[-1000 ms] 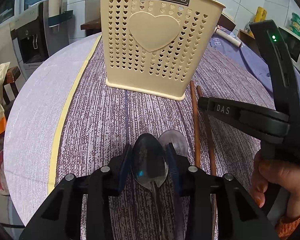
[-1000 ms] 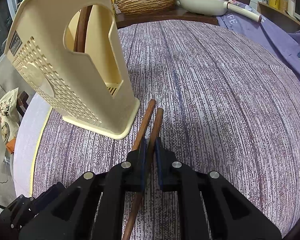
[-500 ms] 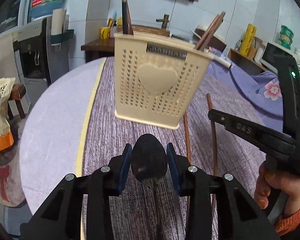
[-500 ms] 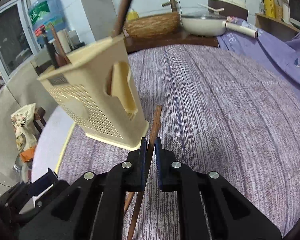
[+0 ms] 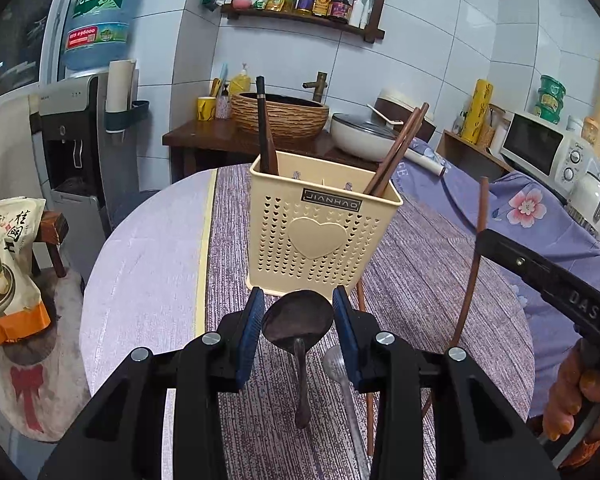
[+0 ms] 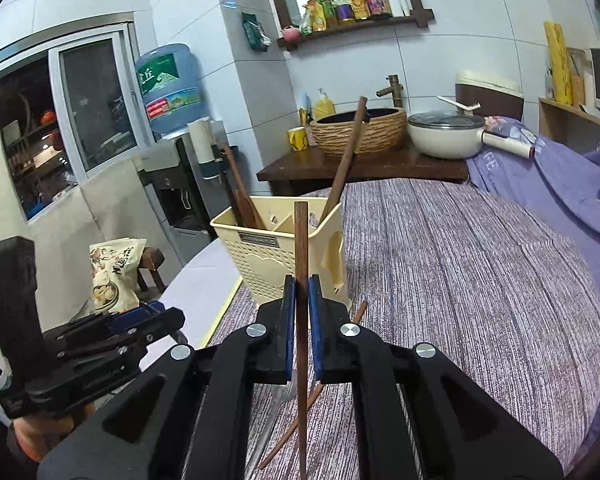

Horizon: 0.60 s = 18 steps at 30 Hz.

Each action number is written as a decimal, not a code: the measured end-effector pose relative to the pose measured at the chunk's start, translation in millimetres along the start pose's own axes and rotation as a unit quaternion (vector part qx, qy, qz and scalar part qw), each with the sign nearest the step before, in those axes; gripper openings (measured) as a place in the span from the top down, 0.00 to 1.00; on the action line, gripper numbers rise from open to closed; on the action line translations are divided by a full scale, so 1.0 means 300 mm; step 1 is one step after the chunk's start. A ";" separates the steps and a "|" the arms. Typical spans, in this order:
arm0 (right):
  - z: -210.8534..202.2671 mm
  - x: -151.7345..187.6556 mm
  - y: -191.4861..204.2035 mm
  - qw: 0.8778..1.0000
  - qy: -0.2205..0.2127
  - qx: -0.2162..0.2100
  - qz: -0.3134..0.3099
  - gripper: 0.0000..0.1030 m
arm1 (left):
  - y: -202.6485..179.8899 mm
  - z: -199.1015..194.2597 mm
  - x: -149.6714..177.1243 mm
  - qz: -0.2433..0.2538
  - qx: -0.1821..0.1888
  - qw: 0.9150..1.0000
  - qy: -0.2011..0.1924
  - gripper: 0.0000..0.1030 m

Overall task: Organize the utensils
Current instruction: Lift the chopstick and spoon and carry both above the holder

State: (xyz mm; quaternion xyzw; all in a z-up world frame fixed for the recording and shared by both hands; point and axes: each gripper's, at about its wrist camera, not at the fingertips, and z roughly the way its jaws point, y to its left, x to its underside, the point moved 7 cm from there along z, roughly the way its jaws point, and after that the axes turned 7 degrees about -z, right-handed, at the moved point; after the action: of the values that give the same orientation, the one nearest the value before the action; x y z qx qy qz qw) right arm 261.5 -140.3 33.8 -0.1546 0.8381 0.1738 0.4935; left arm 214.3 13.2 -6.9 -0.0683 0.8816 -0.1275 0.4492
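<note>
A cream perforated utensil holder stands on the table, also in the right wrist view, with chopsticks and a dark utensil handle in it. My left gripper is shut on a dark metal spoon, lifted above the table in front of the holder. A second spoon lies below on the cloth. My right gripper is shut on one brown chopstick, held upright; it also shows in the left wrist view. Another chopstick lies on the table.
The round table has a purple woven cloth and a pale bare strip at the left. Behind stand a wooden counter with a woven basin, a white pan, a water dispenser and a microwave.
Both grippers have risen from the table and tilted up. The left lifted the spoon, leaving one spoon behind. The right lifted one chopstick, leaving the other on the cloth.
</note>
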 end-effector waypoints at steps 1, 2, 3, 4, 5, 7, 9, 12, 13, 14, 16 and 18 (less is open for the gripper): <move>-0.011 0.001 0.006 1.000 -0.002 -0.001 -0.002 0.93 | 0.002 -0.005 -0.005 0.000 0.000 1.000 -0.001 0.66; -0.025 -0.003 0.011 1.000 -0.005 -0.003 -0.004 0.93 | 0.005 -0.010 -0.006 0.002 0.000 1.000 -0.002 0.66; -0.035 -0.007 0.017 1.000 -0.006 -0.005 -0.005 0.93 | 0.007 -0.015 -0.012 0.003 0.001 1.000 -0.002 0.66; -0.044 -0.010 0.021 1.000 -0.007 -0.007 -0.007 0.93 | 0.008 -0.017 -0.016 0.002 0.002 1.000 -0.002 0.66; -0.056 -0.014 0.027 1.000 -0.009 -0.010 -0.009 0.93 | 0.007 -0.020 -0.020 0.001 0.004 1.000 -0.002 0.66; -0.073 -0.022 0.035 1.000 -0.012 -0.012 -0.014 0.93 | 0.007 -0.028 -0.029 0.001 0.007 1.000 -0.005 0.66; -0.089 -0.029 0.043 1.000 -0.015 -0.013 -0.022 0.93 | 0.005 -0.037 -0.034 0.003 0.006 1.000 -0.009 0.66; -0.104 -0.040 0.056 0.999 -0.016 -0.021 -0.023 0.93 | 0.004 -0.046 -0.046 0.002 0.011 1.000 -0.011 0.66; -0.110 -0.045 0.060 0.999 -0.017 -0.025 -0.022 0.93 | 0.006 -0.048 -0.050 -0.001 0.013 1.000 -0.010 0.66; -0.114 -0.047 0.063 0.999 -0.017 -0.028 -0.022 0.93 | 0.010 -0.049 -0.055 -0.003 0.014 1.000 -0.011 0.66; -0.119 -0.050 0.064 0.999 -0.016 -0.032 -0.022 0.93 | 0.016 -0.054 -0.070 -0.004 0.013 1.000 -0.013 0.66; -0.128 -0.060 0.073 0.999 -0.016 -0.038 -0.023 0.93 | 0.016 -0.060 -0.082 -0.002 0.012 1.000 -0.016 0.66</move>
State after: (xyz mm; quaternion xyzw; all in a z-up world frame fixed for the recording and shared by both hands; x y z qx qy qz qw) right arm 230.7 -136.3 70.0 -0.1897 0.8191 0.1966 0.5044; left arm 214.3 26.6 21.0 -0.0668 0.8726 -0.1380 0.4638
